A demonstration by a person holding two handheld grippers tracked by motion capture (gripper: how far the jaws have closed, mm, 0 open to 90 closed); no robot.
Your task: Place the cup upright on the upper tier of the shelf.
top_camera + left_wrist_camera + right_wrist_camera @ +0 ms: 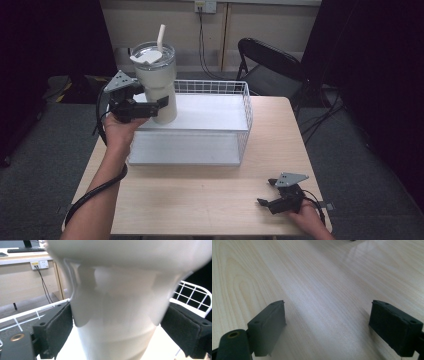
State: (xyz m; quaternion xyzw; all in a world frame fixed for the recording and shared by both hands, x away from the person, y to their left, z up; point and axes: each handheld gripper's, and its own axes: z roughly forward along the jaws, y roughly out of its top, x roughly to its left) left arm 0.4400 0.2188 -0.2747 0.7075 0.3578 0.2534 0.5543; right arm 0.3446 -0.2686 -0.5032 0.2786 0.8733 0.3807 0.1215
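A white tumbler (157,85) with a clear lid and a white straw (161,37) stands upright over the left end of the top shelf of a white wire rack (245,115). Whether its base touches the shelf I cannot tell. My left gripper (159,103) is shut on the tumbler's narrow lower part. In the left gripper view the tumbler (117,302) sits between the two black pads (60,327), which press on both its sides. My right gripper (266,192) rests open near the table's front right corner. The right gripper (328,325) has bare wood between its jaws.
The rack stands at the back middle of the light wooden table (200,200), with a lower shelf under the upper one and a wire wall along its back and right side. A black folding chair (270,65) stands behind the table. Cables hang from a wall socket (205,6).
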